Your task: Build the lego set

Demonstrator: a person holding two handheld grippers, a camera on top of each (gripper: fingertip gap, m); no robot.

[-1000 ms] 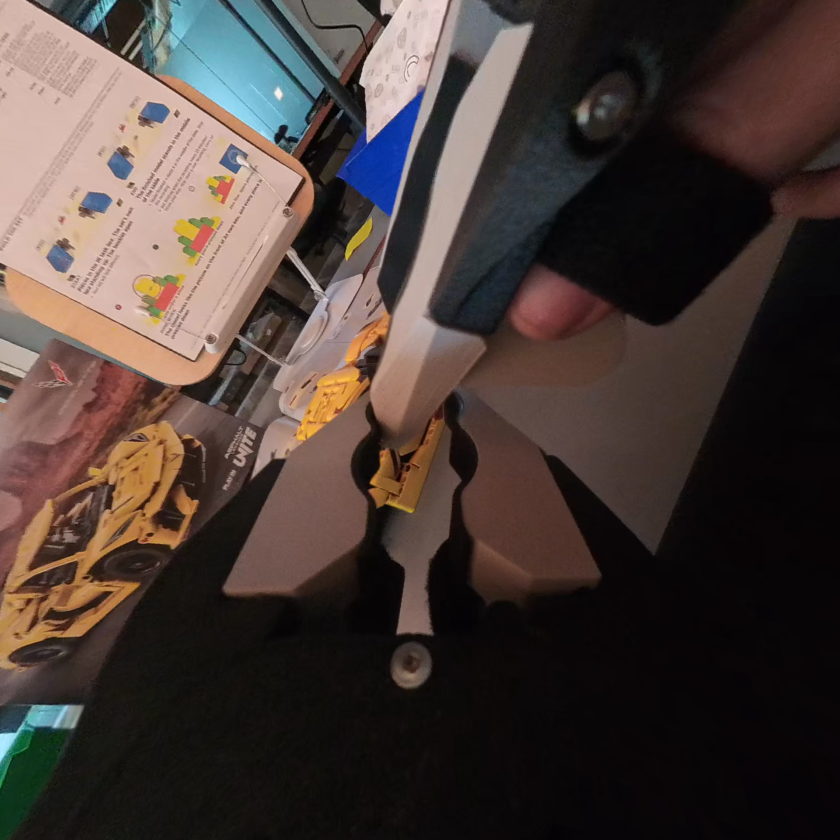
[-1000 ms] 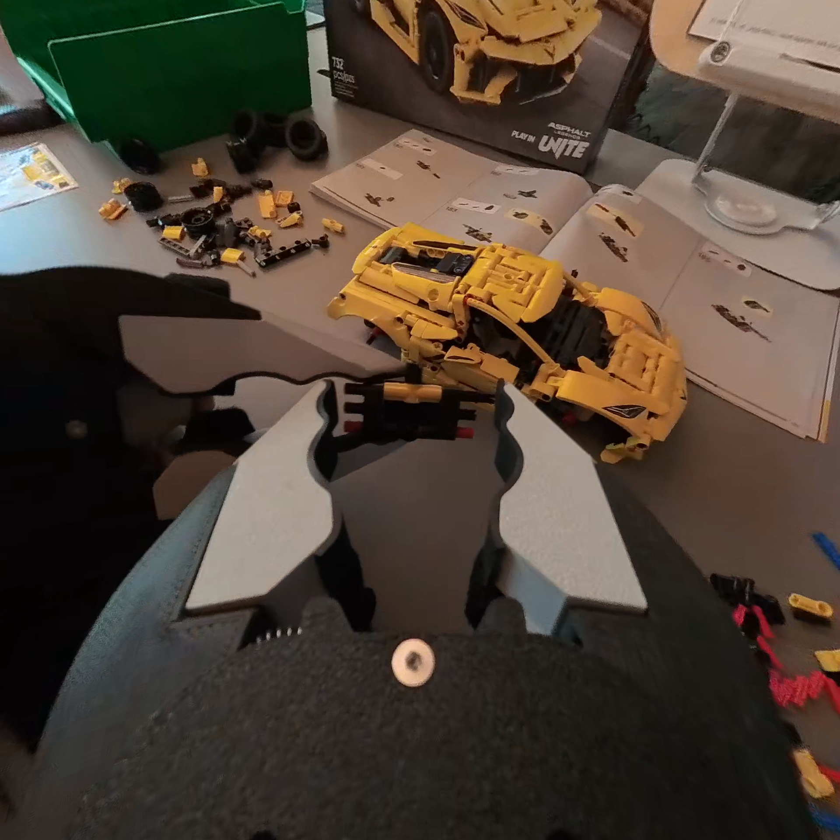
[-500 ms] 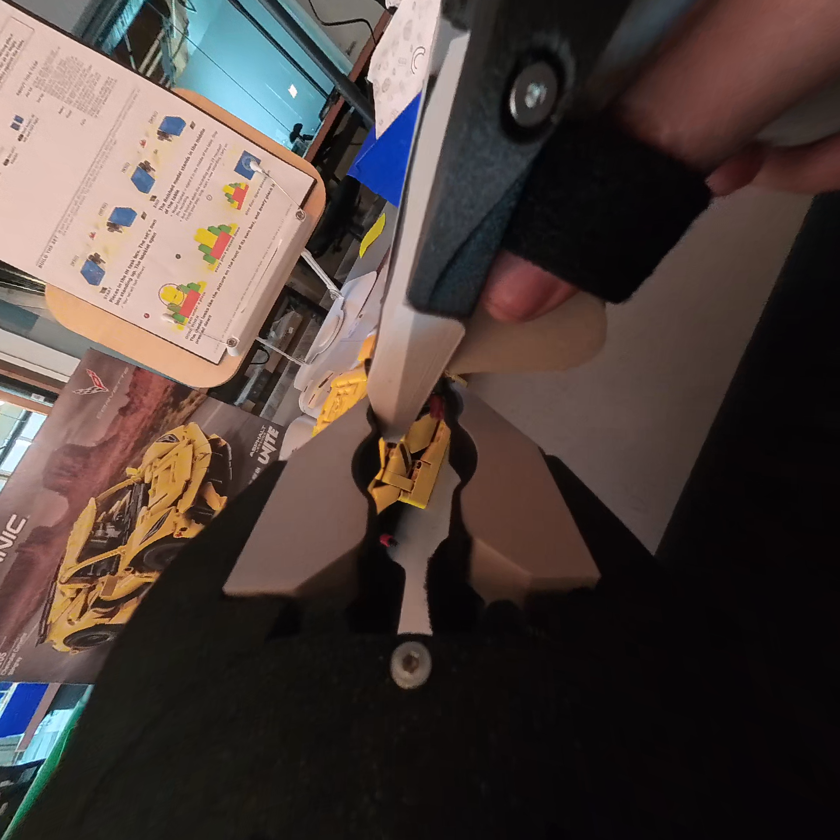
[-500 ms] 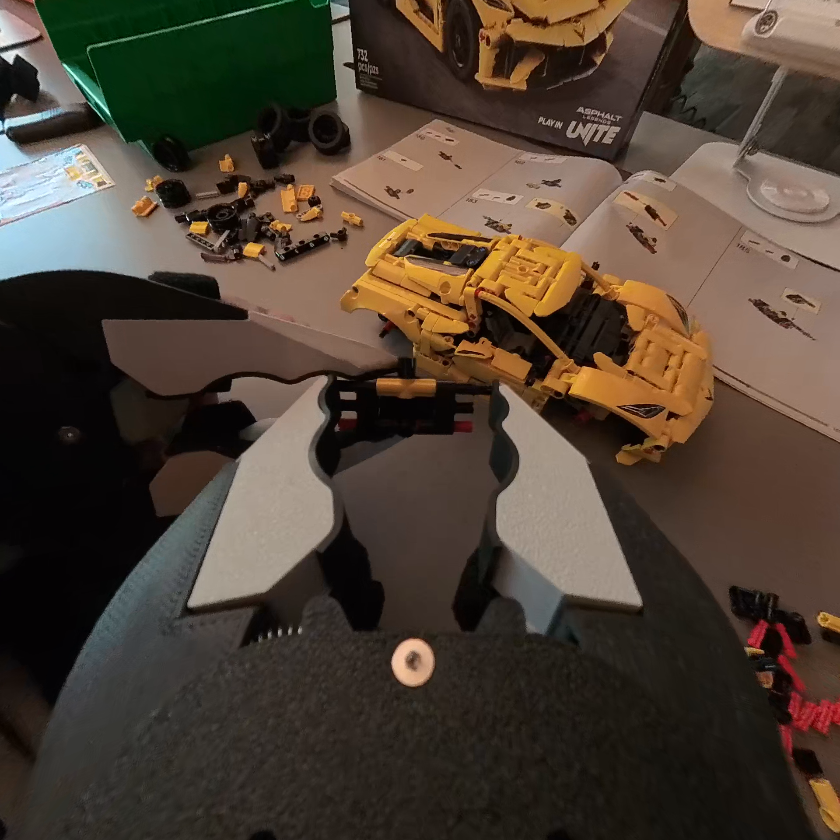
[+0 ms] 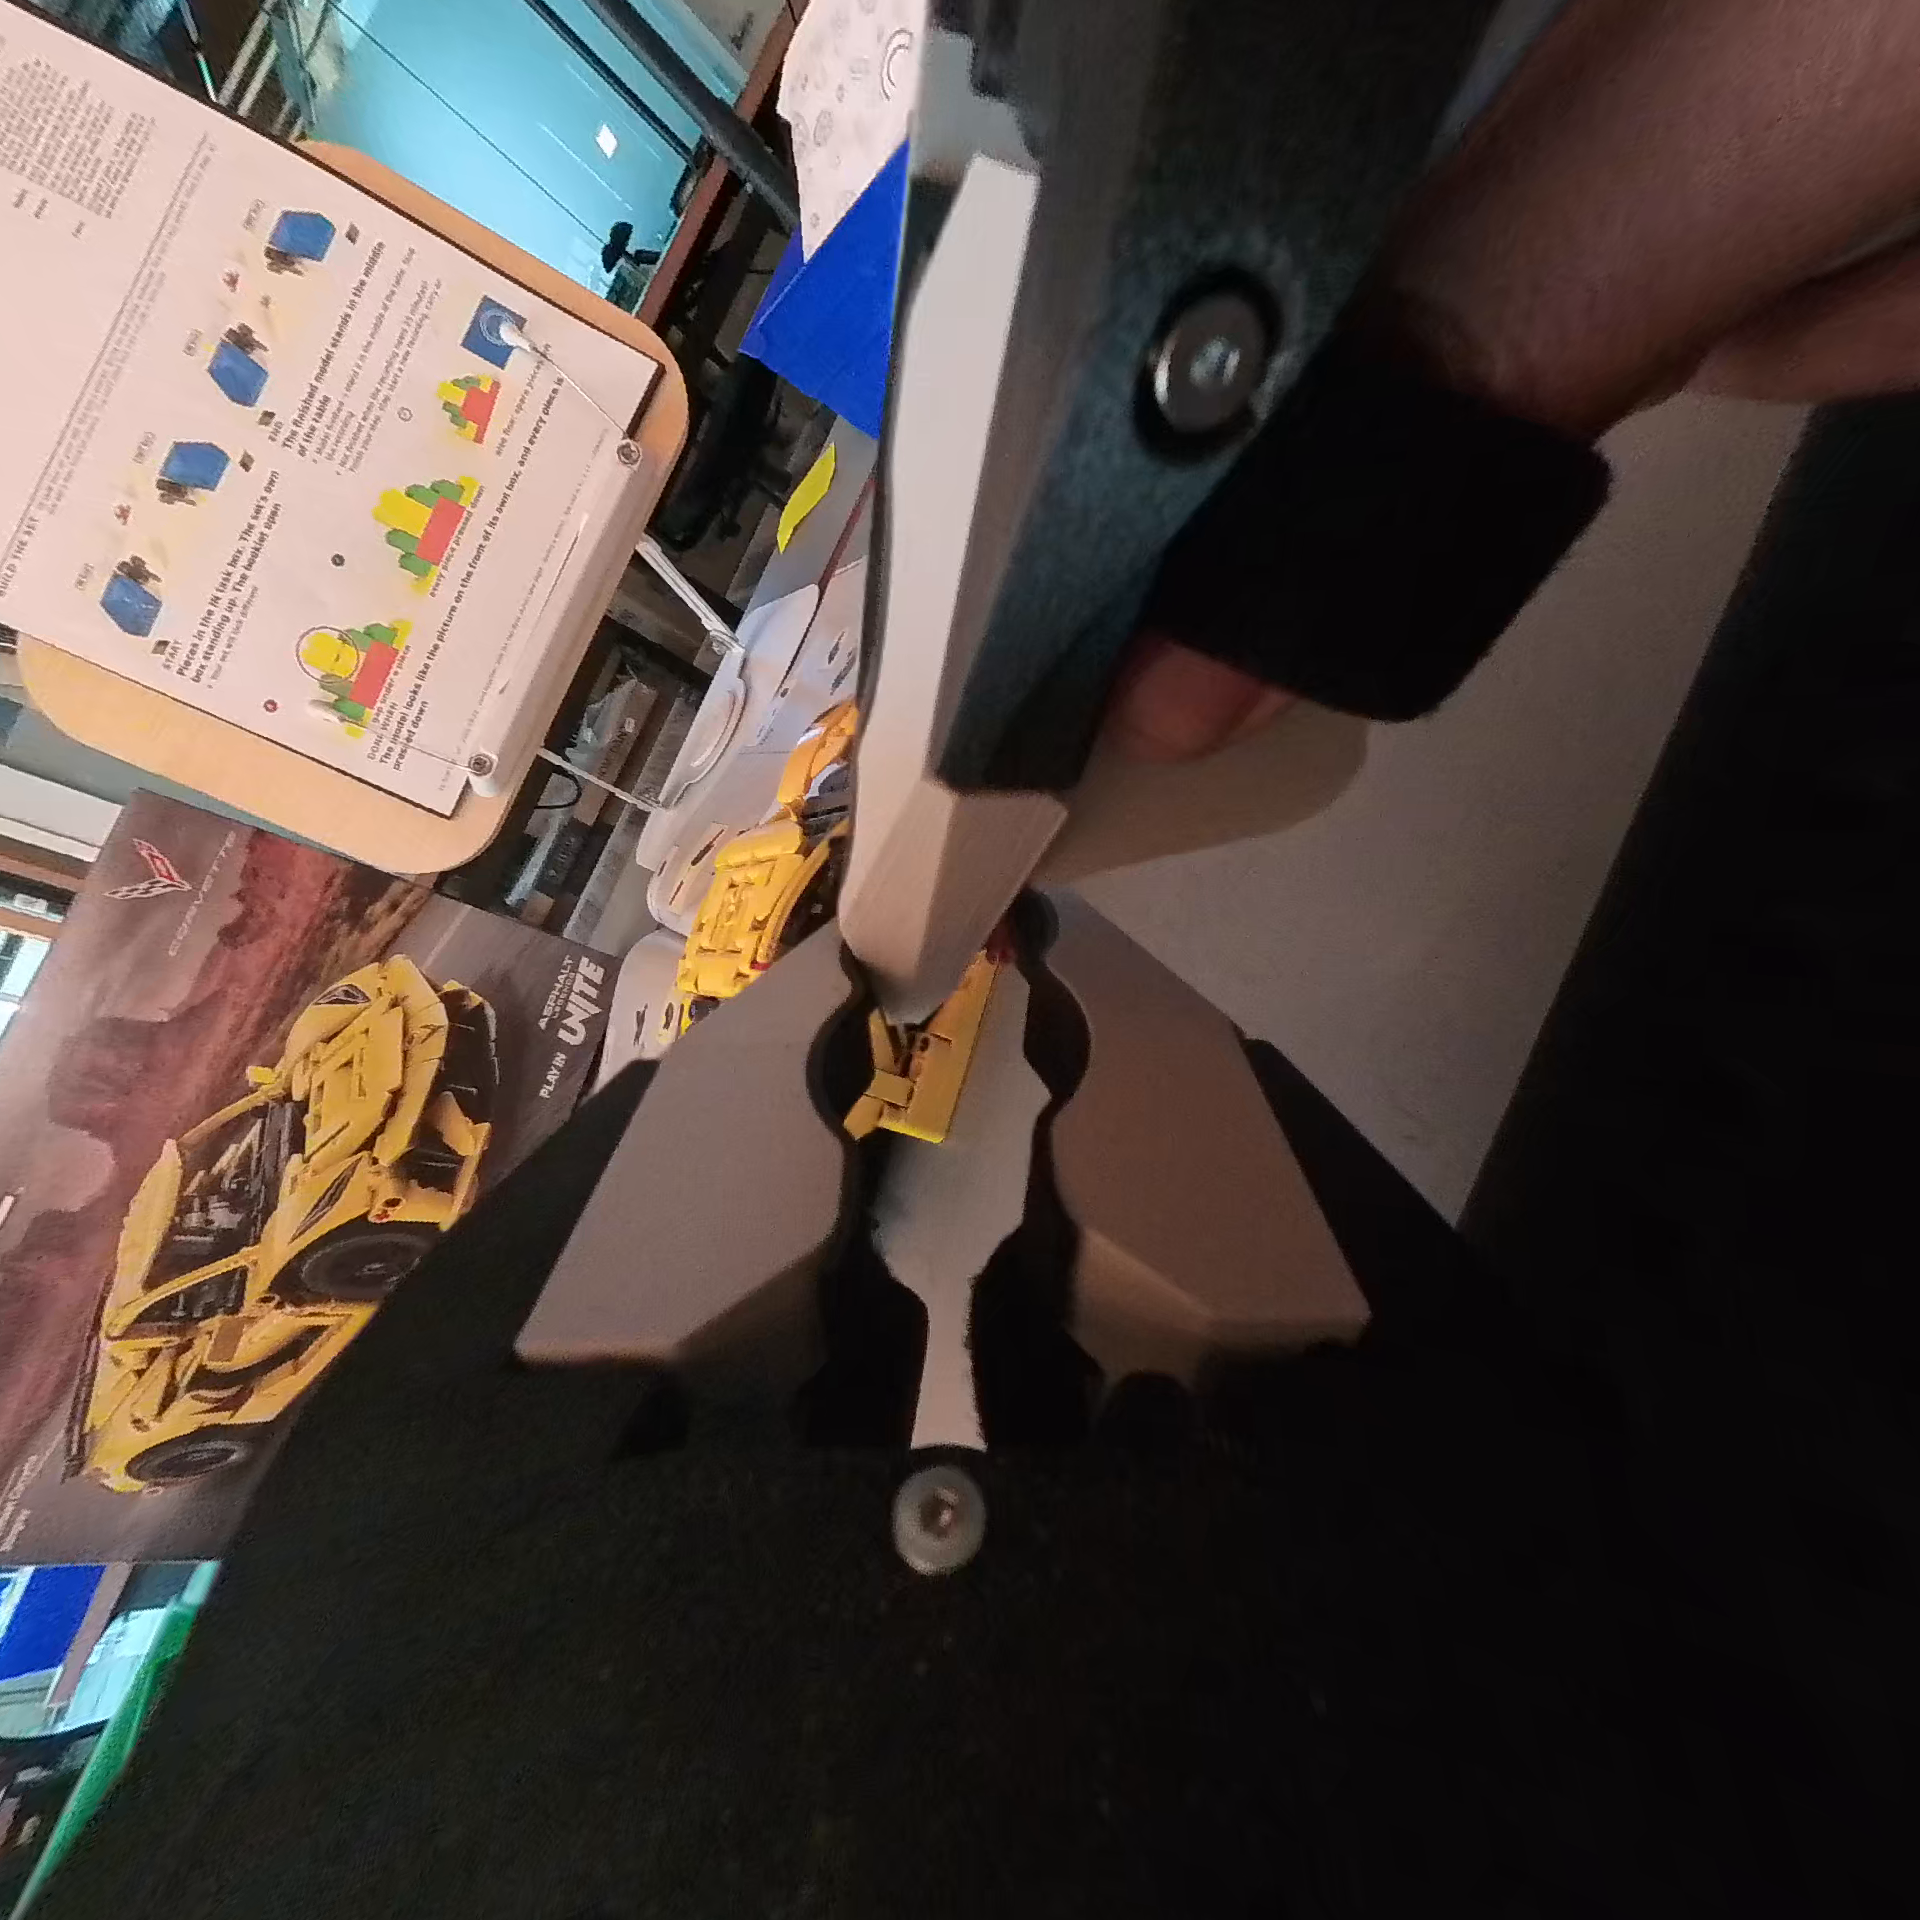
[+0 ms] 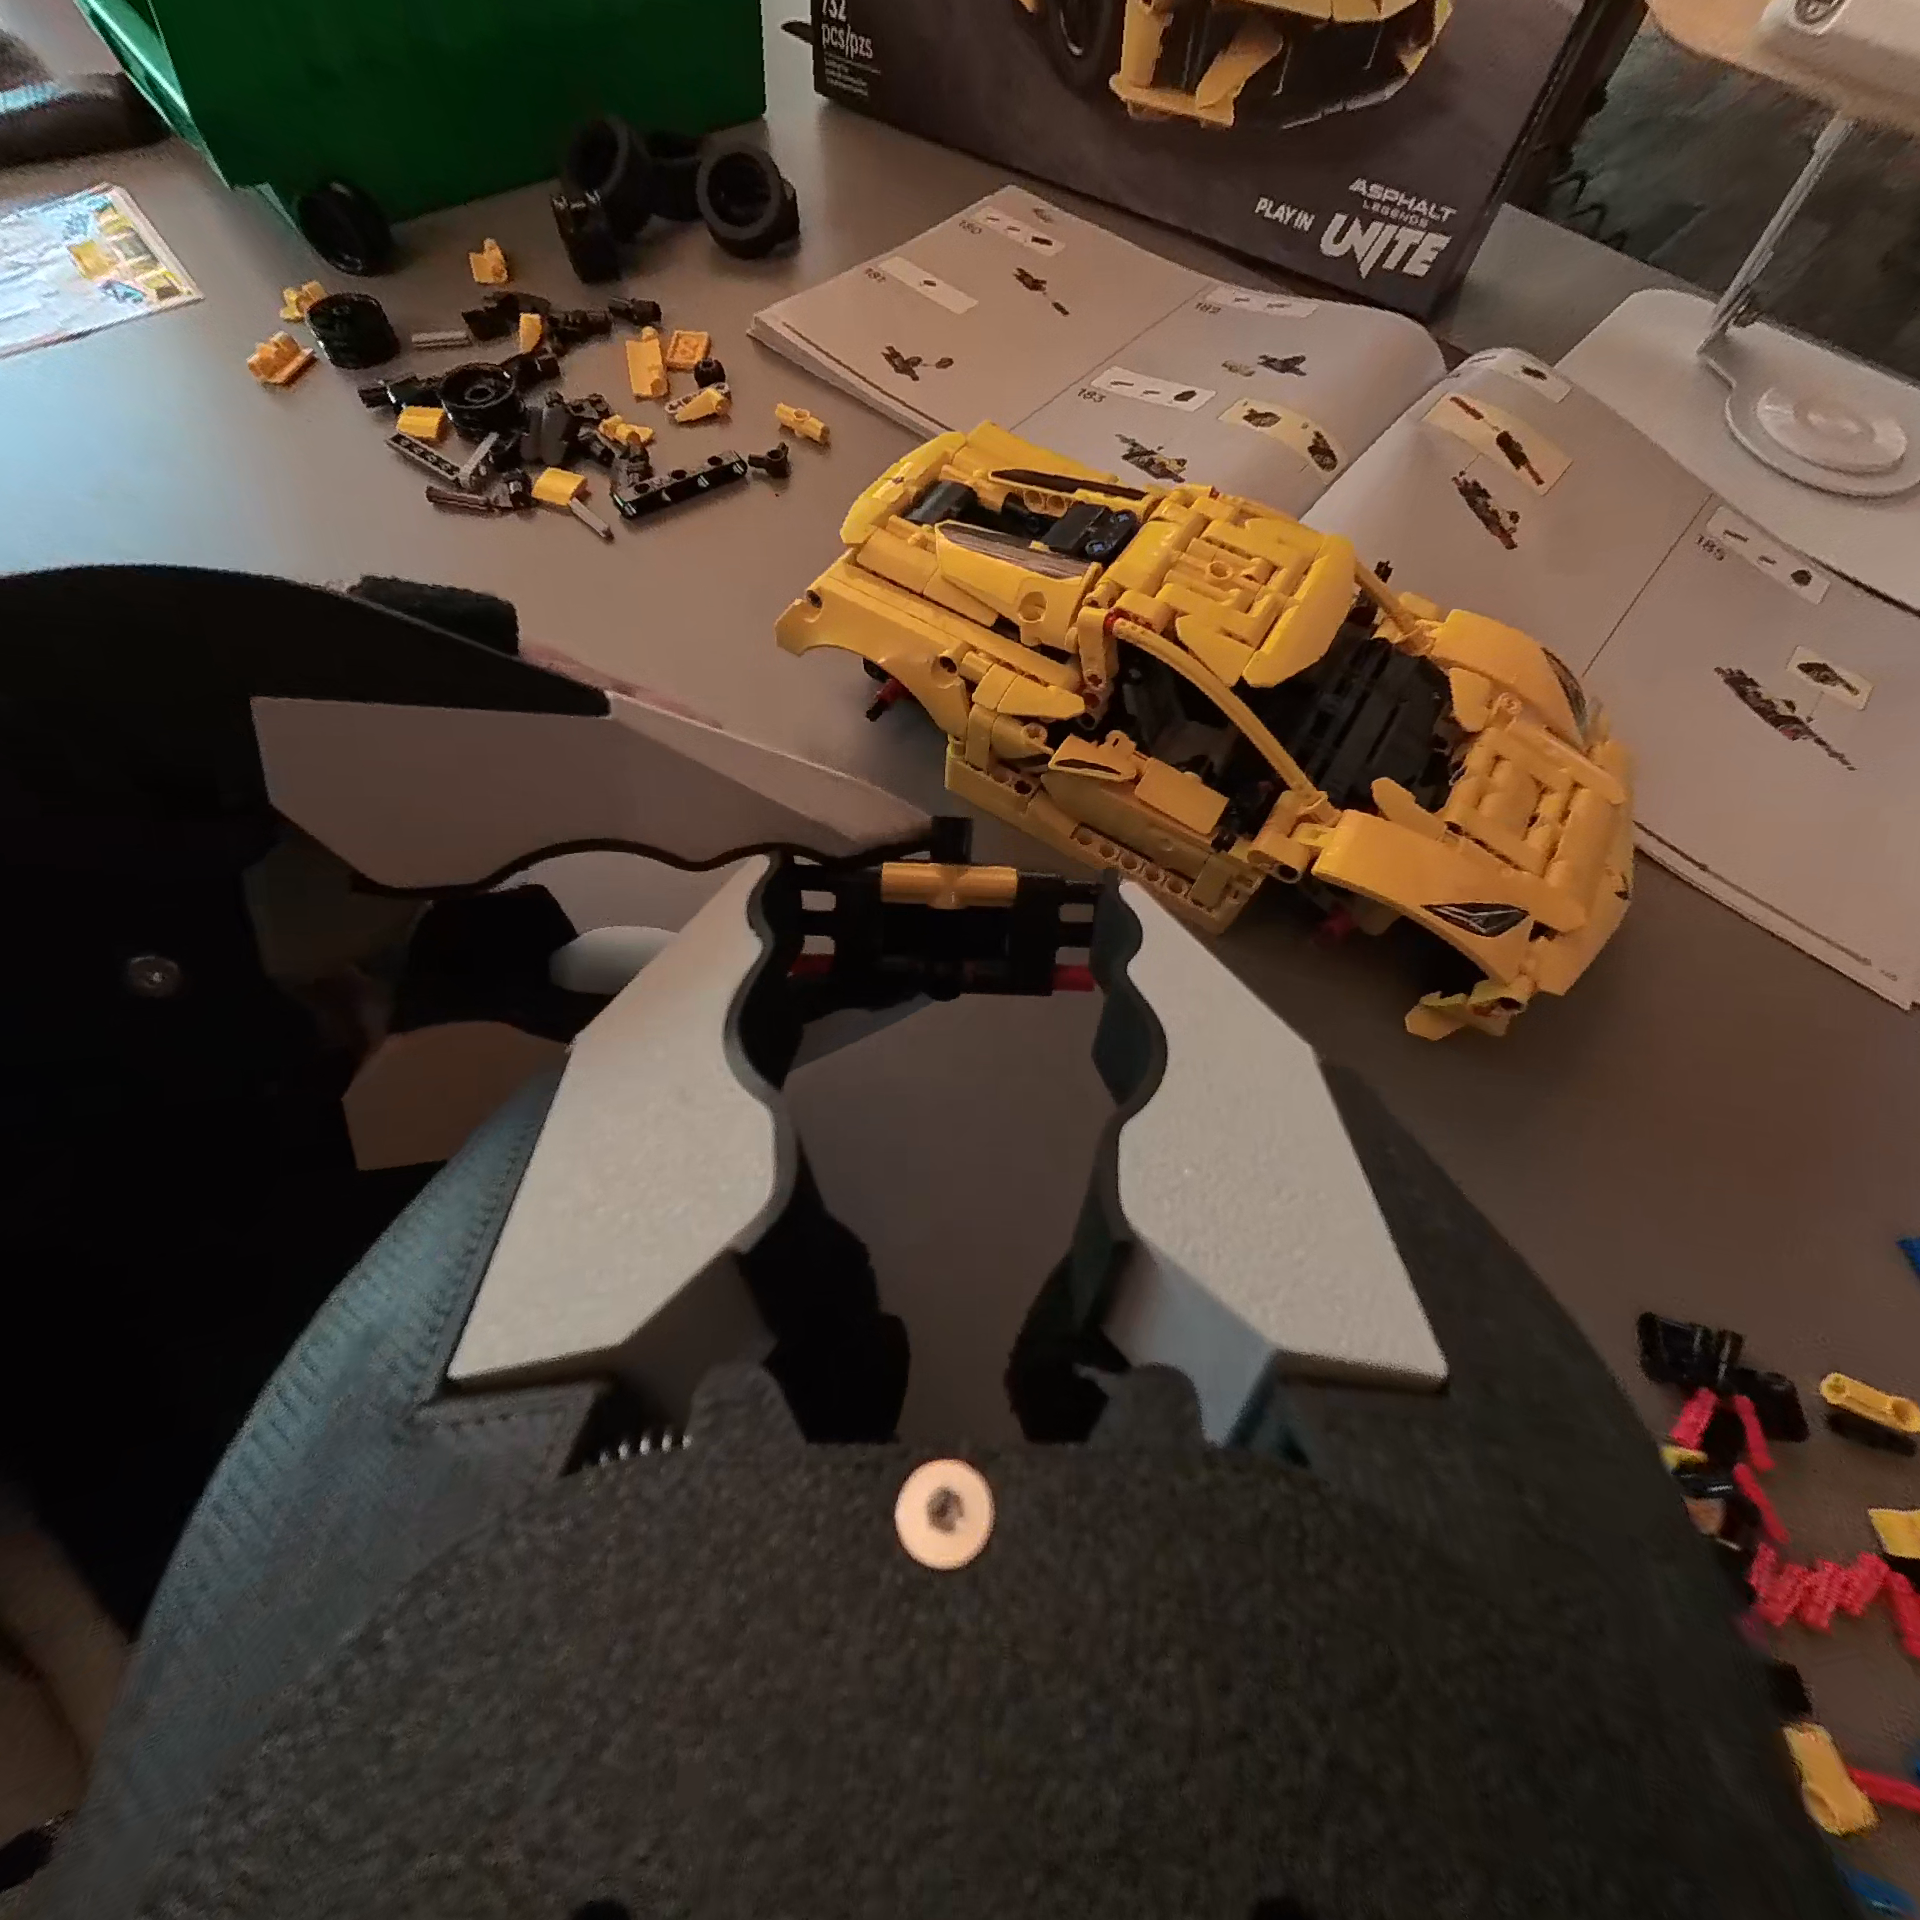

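Note:
In the right wrist view my right gripper (image 6: 935,920) is shut on a black sub-assembly (image 6: 935,940) with a yellow connector and red pins, held above the table. My left gripper (image 6: 914,831) comes in from the left with its jaws closed. It pinches a small black pin (image 6: 951,831) at the top edge of the sub-assembly. The partly built yellow car (image 6: 1226,727) lies on the table just beyond. In the left wrist view the right gripper's finger (image 5: 935,727) covers my left gripper (image 5: 935,966) at the tips, and the car (image 5: 748,904) shows behind.
An open instruction booklet (image 6: 1143,353) lies under and behind the car, with the set's box (image 6: 1247,125) behind it. A green bin (image 6: 468,83), black tyres (image 6: 675,187) and loose small parts (image 6: 540,416) are at back left. More parts (image 6: 1766,1507) lie at right. A sheet on a stand (image 5: 312,468) stands at back.
Both grippers stay together at the sub-assembly and have drifted slightly forward toward the car. The black pin now shows at the left gripper's tip against the sub-assembly's top.

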